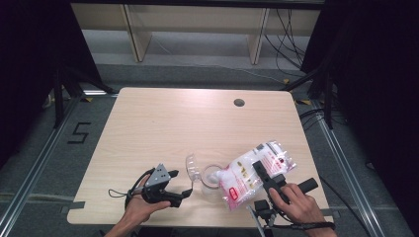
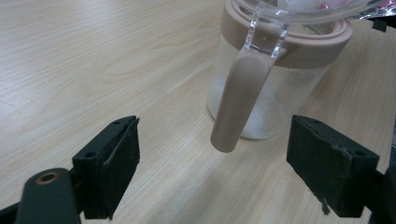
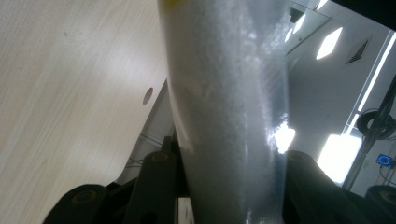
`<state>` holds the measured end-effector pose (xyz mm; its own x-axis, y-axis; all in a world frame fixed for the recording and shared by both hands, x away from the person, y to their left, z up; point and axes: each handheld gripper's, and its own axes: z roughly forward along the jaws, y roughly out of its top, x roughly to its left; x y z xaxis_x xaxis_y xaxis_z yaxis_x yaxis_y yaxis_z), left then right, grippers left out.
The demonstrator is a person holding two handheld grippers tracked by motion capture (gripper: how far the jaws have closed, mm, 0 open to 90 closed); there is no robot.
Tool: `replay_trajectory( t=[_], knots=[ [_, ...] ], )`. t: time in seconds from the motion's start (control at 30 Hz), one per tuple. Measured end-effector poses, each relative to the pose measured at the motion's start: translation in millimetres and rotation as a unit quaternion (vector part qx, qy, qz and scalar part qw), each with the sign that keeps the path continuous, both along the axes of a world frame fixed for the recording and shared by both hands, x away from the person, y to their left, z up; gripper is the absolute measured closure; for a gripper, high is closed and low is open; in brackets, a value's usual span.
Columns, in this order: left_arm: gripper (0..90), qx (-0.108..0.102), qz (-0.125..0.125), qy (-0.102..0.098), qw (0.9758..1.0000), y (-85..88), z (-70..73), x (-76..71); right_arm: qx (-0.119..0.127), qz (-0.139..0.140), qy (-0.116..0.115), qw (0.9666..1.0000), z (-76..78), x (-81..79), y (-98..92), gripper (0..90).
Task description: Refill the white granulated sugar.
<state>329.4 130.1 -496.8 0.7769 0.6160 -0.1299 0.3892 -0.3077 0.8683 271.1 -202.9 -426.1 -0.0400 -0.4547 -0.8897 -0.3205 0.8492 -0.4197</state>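
Note:
A clear jar (image 1: 211,177) with a pinkish-brown rim stands near the table's front edge, its clear lid (image 1: 191,167) flipped open to the left. In the left gripper view the jar (image 2: 261,107) shows a thin layer of white grains and a hanging brown latch (image 2: 238,98). My left gripper (image 1: 182,183) is open just left of the jar, and its jaws (image 2: 219,163) stand wide apart with the latch between and beyond them, untouched. My right gripper (image 1: 261,170) is shut on a plastic bag of white granules (image 1: 249,175), tilted with its lower end over the jar mouth. The bag (image 3: 224,116) sits squeezed between the right gripper (image 3: 231,186) jaws.
The wooden table (image 1: 163,128) has a round cable hole (image 1: 239,102) at the back right. Both hands come in at the front edge. Pale shelving (image 1: 197,29) stands beyond the table, with dark curtains at both sides.

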Motion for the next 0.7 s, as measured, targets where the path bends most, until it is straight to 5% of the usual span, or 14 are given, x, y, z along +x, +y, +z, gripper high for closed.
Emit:
replay_trajectory(
  t=[0.7],
  knots=[
    [16.9,0.004,-0.005,-0.006,1.0000,1.0,0.9,0.7,-0.003,0.003,0.002,1.0000,-0.2,0.2,-0.1,70.8]
  ],
)
